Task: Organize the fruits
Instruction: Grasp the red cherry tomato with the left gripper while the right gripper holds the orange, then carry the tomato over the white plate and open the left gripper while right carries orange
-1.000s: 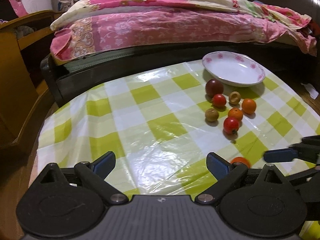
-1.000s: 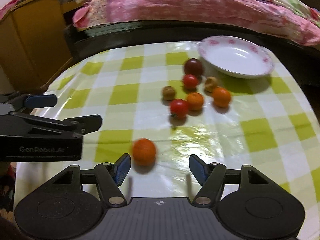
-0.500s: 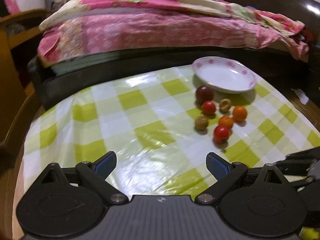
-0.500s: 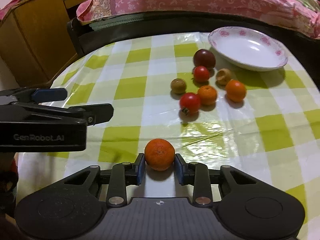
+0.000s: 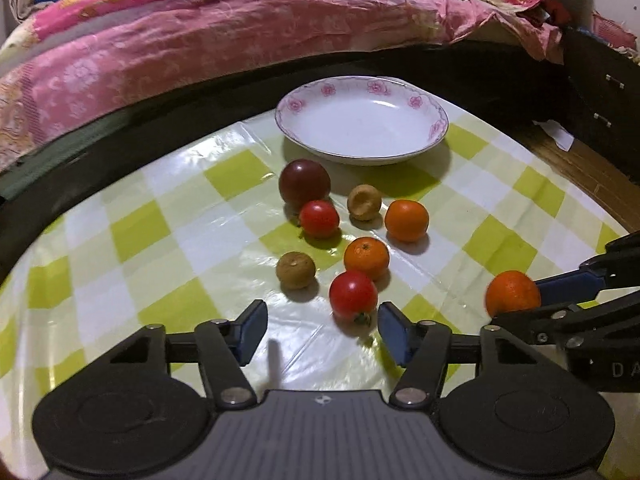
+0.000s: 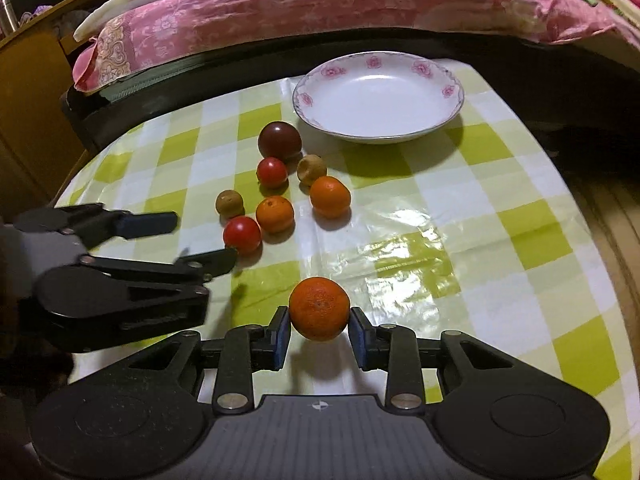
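My right gripper is shut on an orange mandarin and holds it just above the checked tablecloth; it also shows in the left wrist view. My left gripper is open and empty, with a red tomato just ahead of its right finger. Further on lie two mandarins, a second tomato, a dark plum and two brown fruits. An empty white plate with pink flowers stands beyond them.
The green and white checked cloth covers a small table. A bed with pink covers runs along the far edge. A wooden cabinet stands at the left. The floor drops off at the right.
My right gripper closed on the loose mandarin and lifted it forward. My left gripper moved forward and right, close to the fruit cluster.
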Demonstrator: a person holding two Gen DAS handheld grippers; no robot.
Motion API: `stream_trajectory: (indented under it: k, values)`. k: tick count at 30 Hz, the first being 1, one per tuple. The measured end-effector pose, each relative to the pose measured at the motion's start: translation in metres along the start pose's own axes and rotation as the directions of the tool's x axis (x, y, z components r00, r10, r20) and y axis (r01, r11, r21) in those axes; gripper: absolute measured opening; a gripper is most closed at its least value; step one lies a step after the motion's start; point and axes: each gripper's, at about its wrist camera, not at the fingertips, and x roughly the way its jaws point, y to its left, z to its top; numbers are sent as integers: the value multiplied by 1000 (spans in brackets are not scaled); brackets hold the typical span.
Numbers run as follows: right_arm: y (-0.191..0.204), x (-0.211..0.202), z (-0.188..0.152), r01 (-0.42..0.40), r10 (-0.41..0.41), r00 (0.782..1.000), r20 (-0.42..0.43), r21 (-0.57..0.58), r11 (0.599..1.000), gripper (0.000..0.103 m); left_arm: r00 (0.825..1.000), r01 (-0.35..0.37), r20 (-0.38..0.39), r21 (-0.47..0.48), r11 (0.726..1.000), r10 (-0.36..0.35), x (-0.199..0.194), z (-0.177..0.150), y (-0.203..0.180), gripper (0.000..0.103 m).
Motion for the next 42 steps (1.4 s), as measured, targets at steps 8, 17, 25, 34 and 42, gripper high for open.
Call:
stream_trajectory:
  k: [8, 17, 25, 34, 42]
  values:
    - [-9, 14, 14, -55, 56, 998, -25, 38, 998, 28, 998, 56, -16, -24, 998, -57, 18, 3, -1, 51]
    - [-19, 19, 9, -36, 39, 998, -38, 75, 997, 28, 996, 77, -47, 24, 997, -76, 19, 6, -3, 38]
    - [-13, 20, 7, -20, 20, 1000, -21, 30, 999, 27, 996, 78, -34, 34, 996, -77, 0, 5, -1, 37]
    - [-9, 10, 28, -36, 35, 998, 45, 42, 998, 27, 996, 85, -9, 6, 996, -84, -7, 34, 1, 37]
    - [-22, 13, 68, -31, 22, 992, 124, 74, 997, 27, 994, 105, 40, -17, 994, -105, 16, 78, 11, 37]
